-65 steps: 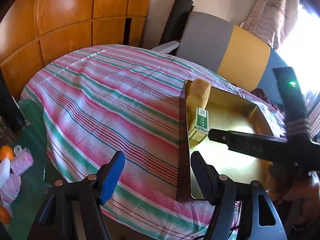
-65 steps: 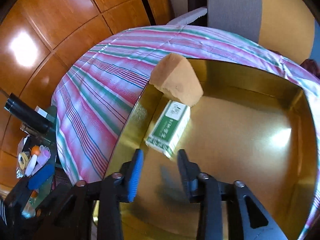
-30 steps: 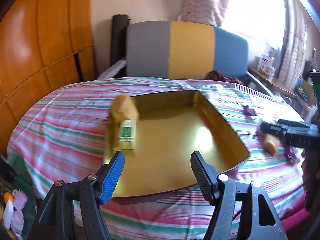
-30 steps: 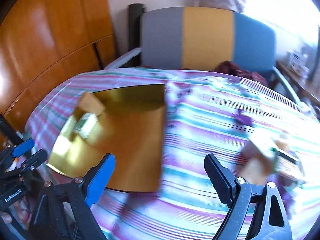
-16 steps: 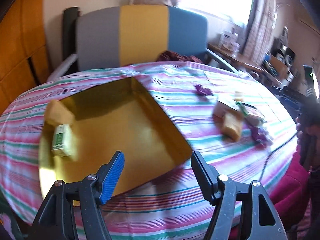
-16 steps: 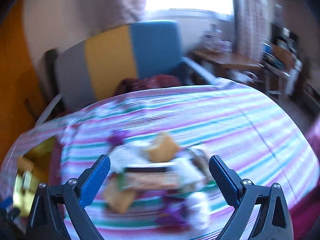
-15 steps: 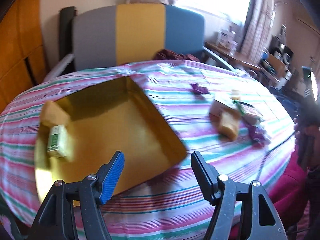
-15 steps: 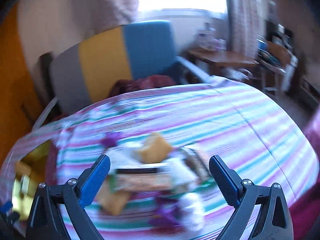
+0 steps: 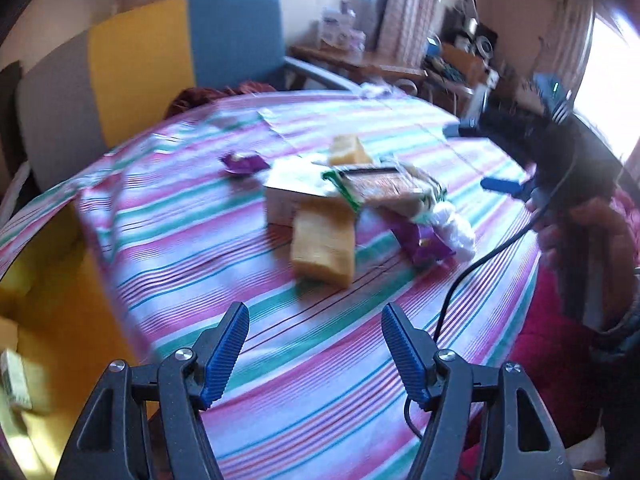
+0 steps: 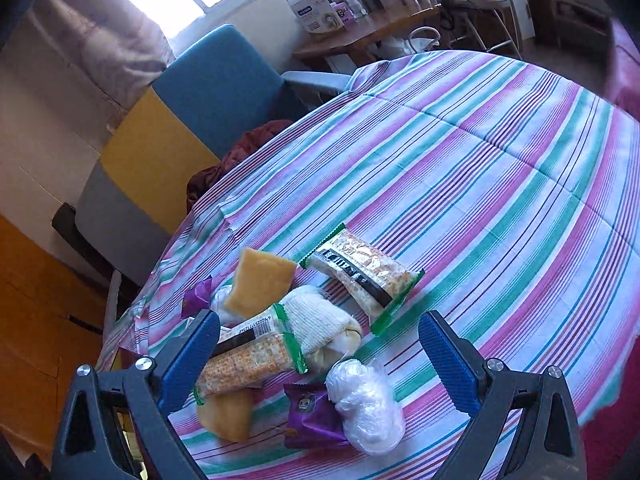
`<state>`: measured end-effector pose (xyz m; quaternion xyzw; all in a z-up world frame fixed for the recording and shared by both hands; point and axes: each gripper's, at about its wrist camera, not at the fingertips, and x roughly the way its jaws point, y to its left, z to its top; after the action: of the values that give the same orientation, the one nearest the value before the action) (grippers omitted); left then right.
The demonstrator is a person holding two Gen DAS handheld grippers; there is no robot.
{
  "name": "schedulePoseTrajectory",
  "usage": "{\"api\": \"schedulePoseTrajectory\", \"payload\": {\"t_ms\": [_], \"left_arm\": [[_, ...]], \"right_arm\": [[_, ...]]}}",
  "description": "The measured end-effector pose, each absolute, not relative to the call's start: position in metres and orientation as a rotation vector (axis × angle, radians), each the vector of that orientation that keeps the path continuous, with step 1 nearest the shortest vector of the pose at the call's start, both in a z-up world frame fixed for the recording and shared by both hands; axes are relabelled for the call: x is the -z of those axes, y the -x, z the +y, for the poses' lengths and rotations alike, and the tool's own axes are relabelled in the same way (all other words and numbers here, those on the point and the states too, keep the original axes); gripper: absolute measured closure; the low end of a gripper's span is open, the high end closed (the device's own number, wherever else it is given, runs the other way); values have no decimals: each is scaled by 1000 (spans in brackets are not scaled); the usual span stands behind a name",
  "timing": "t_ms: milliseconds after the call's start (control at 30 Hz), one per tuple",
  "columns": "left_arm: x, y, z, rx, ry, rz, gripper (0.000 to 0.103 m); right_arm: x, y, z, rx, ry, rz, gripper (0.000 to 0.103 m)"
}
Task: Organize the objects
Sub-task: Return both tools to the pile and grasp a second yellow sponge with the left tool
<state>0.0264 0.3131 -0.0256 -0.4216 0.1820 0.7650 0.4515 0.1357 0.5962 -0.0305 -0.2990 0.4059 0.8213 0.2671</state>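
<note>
Both views swung from tray to pile: two cracker packs (image 10: 362, 276), two purple wrappers (image 10: 308, 416); both claws (image 10: 320, 356) apart, empty.

A round table under a striped cloth (image 10: 500, 168) of pink, green and white carries a loose heap of small things. Two cracker packs (image 10: 362, 274) with green ends lie on it, one well inside the heap, beside yellow sponges (image 10: 260, 282), a white rolled cloth (image 10: 320, 322), a clear plastic ball (image 10: 366, 406) and purple wrappers (image 10: 310, 414). At the table's left edge sits a gold tray (image 9: 52, 320), holding a small box (image 9: 14, 378).
</note>
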Motion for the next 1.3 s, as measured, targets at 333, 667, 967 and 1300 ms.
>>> {"api": "schedulePoseTrajectory", "payload": {"t_ms": [333,667,967,1300], "left_arm": [[46,-2,380,-1876,1070,508,21],[82,21,407,-1872,1163,517,49],[78,-19,340,-1853,1105,457,51],[78,-42,294,-1889,1078,406,51]], "right_arm": [[33,-131,595,-2253,826,1136,2],[38,-130,600,-2241,842,1169,1],[42,-137,611,-2190,805,1218,1],[46,-126,605,-2206,878,1168,1]]}}
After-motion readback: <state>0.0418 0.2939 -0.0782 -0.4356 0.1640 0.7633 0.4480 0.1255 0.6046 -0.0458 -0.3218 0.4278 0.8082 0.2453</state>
